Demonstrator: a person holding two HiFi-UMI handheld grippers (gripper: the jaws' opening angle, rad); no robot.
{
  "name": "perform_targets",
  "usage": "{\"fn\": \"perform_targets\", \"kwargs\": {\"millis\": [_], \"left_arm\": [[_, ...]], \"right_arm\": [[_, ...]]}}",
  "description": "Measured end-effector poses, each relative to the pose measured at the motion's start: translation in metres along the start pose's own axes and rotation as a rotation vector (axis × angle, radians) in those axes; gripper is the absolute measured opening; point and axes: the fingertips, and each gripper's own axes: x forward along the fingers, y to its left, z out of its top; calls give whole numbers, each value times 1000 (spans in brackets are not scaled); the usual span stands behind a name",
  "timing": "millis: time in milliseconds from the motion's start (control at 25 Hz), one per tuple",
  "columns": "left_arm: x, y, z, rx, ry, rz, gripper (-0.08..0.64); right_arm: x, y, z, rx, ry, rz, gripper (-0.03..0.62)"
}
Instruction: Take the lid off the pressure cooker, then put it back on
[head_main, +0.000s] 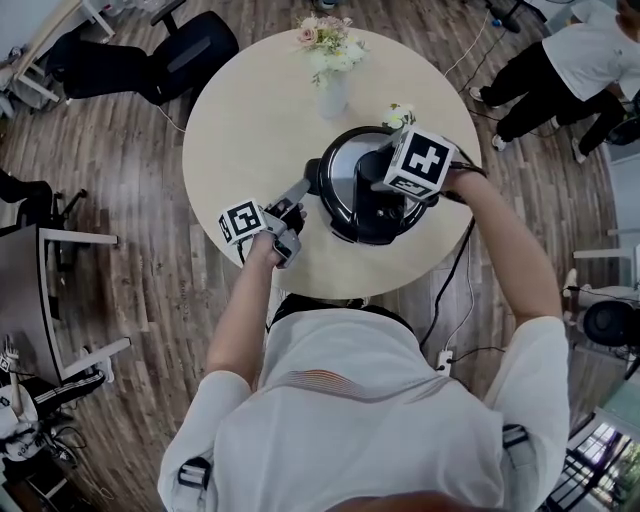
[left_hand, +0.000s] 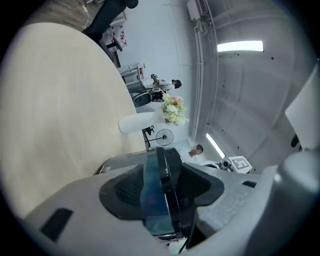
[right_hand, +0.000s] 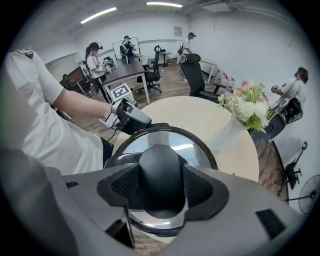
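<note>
Lid (right_hand: 192, 146): seated flat on the pressure cooker (head_main: 362, 228). Its polished top shows all round the black knob (right_hand: 161, 172), and no view shows a gap at the rim. The cooker stands right of centre in the head view, on the near half of the round table (head_main: 250, 110).

Right gripper (right_hand: 161, 187): you hold it steeply downward over the lid. Both pads lie against the sides of the knob, with the jaws at a middling width and closed on it.

Left gripper (left_hand: 162, 195): held level and rolled onto its side, at the cooker's left edge in the head view. Its jaws are narrowed on the cooker's black side handle (left_hand: 167, 167), which shows edge-on between the pads. The pads look to press it from both sides.

Progress, as a judgement: the lid is on and both grips are set, one bracing the body and one on the knob. That fits the start of the removal, which would leave you the turn, the lift and the replacing. A lid just reseated would look the same, though, and the pictures do not decide between the two.

Surroundings: a white vase of flowers (head_main: 330, 90) stands beyond the cooker toward the top of the frame, apart from it. A black office chair (head_main: 190, 50) is at upper left, off the table. A person (head_main: 570, 60) is at upper right.
</note>
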Motion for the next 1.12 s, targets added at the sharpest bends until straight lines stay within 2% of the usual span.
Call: {"fn": "perform_targets", "kwargs": {"millis": [80, 160, 240, 440, 600, 880, 1120], "left_arm": [[3, -4, -1, -38, -5, -47, 241], [5, -4, -1, -65, 1, -59, 235], [9, -6, -1, -82, 9, -76, 190], [8, -2, -5, -67, 32, -45, 74], [10, -5, -5, -76, 27, -73, 69], [8, -3, -6, -62, 25, -50, 67], [6, -2, -7, -65, 17, -53, 67]], "right_arm": [[0, 0, 0, -2, 1, 2, 279], [1, 0, 0, -3, 3, 5, 279], [1, -1, 0, -3, 9, 10, 279], [2, 0, 0, 0, 35, 21, 279], [2, 0, 0, 23, 45, 32, 279], [2, -2, 0, 113, 67, 10, 283], [2, -8, -1, 299, 72, -21, 284]]}}
